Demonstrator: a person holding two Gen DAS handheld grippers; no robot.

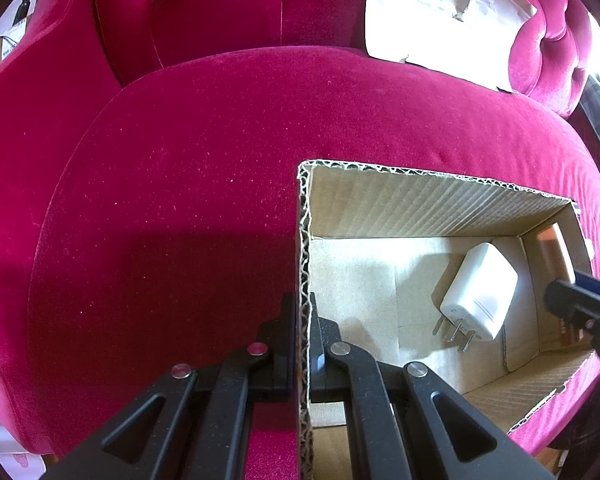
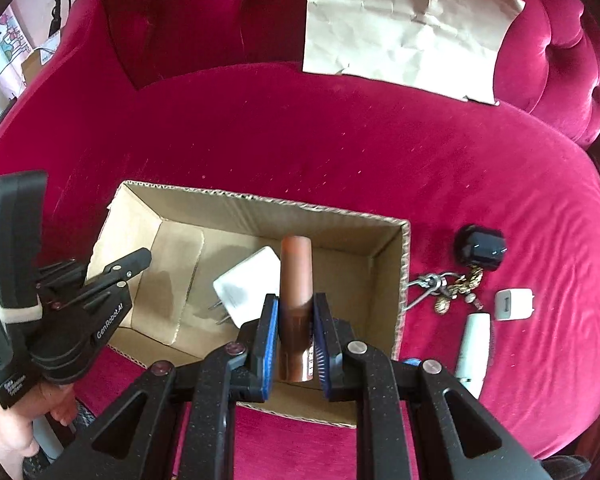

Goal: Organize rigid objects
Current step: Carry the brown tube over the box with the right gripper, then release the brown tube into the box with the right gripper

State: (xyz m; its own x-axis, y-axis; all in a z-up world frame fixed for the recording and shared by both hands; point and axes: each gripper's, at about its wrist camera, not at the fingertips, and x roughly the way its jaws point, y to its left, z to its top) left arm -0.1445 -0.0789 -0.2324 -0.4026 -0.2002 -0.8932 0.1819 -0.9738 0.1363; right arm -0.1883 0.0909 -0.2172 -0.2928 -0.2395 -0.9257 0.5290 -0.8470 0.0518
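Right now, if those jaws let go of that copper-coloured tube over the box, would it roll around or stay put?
The tube looks round, stiff and glossy, so it would probably roll and may slip a little. The cardboard box has walls that should stop it, likely against the white charger. It looks light, so a drop should do little harm.

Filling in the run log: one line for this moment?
left gripper: shut on box wall | right gripper: holds copper tube over box | white charger: inside

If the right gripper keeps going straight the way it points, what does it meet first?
Probably the cardboard box floor: the right gripper holds a copper tube aimed down into it, just beside the white charger. Depth is unclear; the tube could clip the charger.
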